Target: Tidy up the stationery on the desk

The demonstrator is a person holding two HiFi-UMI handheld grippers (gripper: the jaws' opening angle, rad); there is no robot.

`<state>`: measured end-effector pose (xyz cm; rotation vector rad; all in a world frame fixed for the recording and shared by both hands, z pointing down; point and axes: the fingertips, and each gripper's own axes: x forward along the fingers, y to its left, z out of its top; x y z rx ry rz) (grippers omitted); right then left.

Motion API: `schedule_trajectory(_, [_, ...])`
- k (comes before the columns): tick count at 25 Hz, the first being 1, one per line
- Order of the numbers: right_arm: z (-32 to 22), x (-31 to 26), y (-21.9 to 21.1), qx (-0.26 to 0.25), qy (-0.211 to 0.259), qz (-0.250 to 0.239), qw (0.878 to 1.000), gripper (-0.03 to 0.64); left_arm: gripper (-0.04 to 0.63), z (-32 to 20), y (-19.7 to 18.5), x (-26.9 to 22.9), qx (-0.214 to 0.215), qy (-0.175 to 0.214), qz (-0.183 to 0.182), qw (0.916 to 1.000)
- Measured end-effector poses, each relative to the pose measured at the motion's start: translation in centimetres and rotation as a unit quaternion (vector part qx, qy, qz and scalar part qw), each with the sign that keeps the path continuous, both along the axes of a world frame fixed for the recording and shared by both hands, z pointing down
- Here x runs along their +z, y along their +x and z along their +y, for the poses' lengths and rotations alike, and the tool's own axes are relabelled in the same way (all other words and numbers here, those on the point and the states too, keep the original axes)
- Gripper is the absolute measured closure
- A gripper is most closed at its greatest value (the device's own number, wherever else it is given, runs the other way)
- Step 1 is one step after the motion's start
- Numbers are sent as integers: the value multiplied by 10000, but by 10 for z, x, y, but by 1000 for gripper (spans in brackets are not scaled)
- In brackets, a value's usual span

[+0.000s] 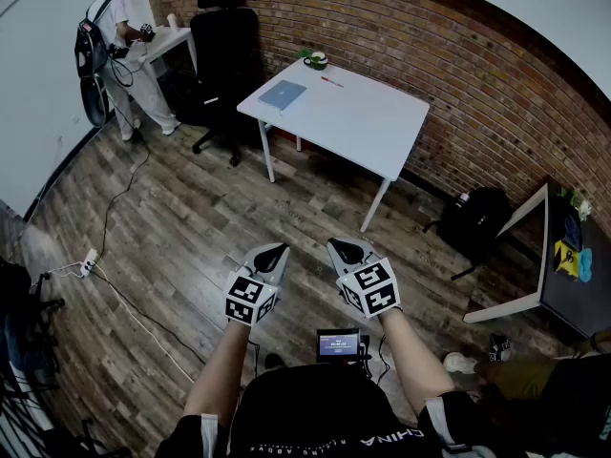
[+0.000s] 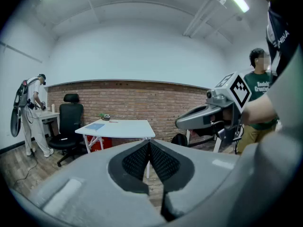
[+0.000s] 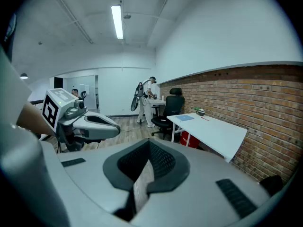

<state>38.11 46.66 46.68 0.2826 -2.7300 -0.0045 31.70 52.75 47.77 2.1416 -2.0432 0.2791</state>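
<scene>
A white desk (image 1: 358, 122) stands by the brick wall, well ahead of me. On it lie a blue notebook (image 1: 283, 94), a red pen (image 1: 331, 82) and a small green-and-white item (image 1: 313, 60) at the far corner. My left gripper (image 1: 273, 253) and right gripper (image 1: 346, 249) hang side by side over the wooden floor, far short of the desk. Both are shut with nothing between the jaws. The desk (image 2: 118, 127) shows small in the left gripper view, and the desk (image 3: 210, 131) lies to the right in the right gripper view.
A black office chair (image 1: 223, 51) stands left of the desk. A person (image 1: 119, 46) works at another desk at the far left. A cable and power strip (image 1: 88, 261) lie on the floor at left. A black bag (image 1: 482, 219) and a dark desk (image 1: 573, 284) are at right.
</scene>
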Motion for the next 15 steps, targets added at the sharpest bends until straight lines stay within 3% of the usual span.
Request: schedule_trajectory(15, [-6,6,1,26,-118,-37,9999,609,591,-3,-3,5,2,-37,7,10000])
